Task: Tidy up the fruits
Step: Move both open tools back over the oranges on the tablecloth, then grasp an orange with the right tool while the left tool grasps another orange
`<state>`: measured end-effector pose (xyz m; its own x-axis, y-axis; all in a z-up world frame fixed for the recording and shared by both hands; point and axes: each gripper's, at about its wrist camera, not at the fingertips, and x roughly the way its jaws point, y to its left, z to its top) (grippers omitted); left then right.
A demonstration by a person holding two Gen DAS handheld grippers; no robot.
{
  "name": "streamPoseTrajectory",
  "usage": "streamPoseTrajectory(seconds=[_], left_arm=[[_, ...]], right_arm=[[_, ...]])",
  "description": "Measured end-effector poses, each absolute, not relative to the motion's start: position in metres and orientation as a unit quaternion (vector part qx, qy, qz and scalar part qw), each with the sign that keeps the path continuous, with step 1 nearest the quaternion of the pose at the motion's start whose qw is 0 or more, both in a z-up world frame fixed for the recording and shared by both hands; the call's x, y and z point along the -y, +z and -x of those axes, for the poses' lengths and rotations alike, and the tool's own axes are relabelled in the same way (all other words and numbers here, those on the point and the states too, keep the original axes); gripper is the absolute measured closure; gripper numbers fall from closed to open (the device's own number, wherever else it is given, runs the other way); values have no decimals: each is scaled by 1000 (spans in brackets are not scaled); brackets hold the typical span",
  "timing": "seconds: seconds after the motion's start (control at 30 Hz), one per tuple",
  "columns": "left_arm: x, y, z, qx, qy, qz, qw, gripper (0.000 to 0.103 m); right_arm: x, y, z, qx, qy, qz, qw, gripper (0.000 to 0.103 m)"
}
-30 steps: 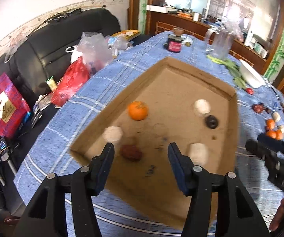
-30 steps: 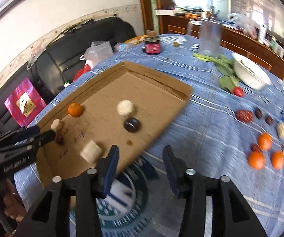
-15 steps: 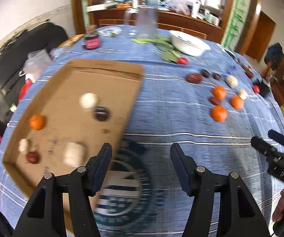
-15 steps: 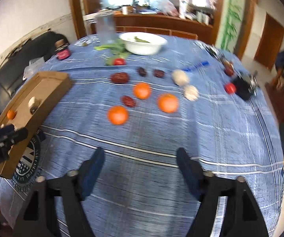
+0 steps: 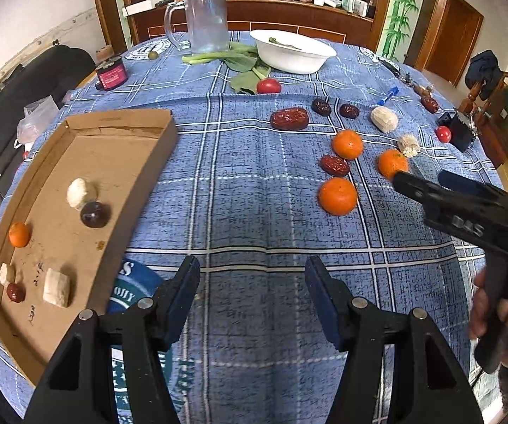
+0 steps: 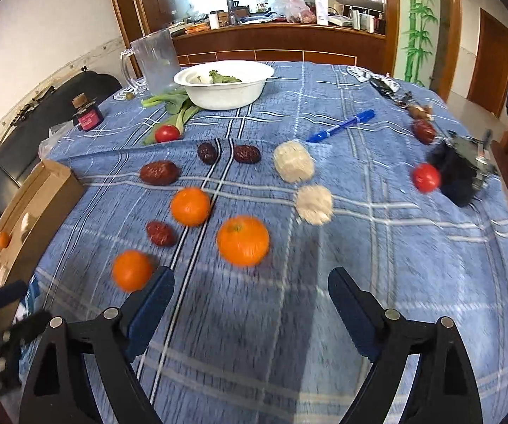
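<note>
Oranges (image 6: 242, 240) sit on the blue cloth (image 6: 359, 247) in the middle of the right wrist view, with dark red dates (image 6: 159, 172) and pale lumps (image 6: 293, 161) near them. The cardboard tray (image 5: 141, 162) lies at the left of the left wrist view and holds a small orange (image 5: 19, 234). The left gripper (image 5: 252, 291) hangs low over bare cloth, fingers wide apart and holding nothing. The right gripper (image 6: 250, 300) reaches in from the bottom edge, wide apart too, just below the oranges.

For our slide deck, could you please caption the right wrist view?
Open right gripper hovers before three oranges, dates and a white bowl on the blue tablecloth.
</note>
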<state>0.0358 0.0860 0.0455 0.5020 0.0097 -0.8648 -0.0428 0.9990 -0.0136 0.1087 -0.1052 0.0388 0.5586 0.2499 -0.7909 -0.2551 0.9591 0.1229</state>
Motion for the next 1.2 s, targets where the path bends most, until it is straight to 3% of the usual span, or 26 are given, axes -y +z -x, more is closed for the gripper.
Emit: streamPoseTrajectory(seconds=[0.1, 0.2, 0.23, 0.63, 0.7, 0.73, 1.2], left_arm=[[-81, 43, -45, -505, 16, 18, 863, 42], [-72, 40, -58, -512, 15, 19, 858, 42], [-69, 39, -62, -514, 12, 20, 858, 42], [-26, 16, -107, -518, -39, 14, 855, 43], [-22, 11, -109, -513, -39, 9, 857, 55], [-21, 12, -108, -503, -41, 2, 863, 72], [-58, 25, -73, -510, -61, 54, 856, 72]], right_arm=[[98, 31, -123, -453, 148, 11, 879, 25], [92, 23, -132, -458, 150, 30, 876, 51], [90, 24, -132, -457, 162, 38, 874, 67], [146, 33, -99, -457, 146, -21, 877, 66], [151, 32, -95, -460, 141, -31, 876, 66], [152, 31, -94, -461, 140, -34, 875, 66], [142, 50, -59, -449, 137, -40, 882, 66]])
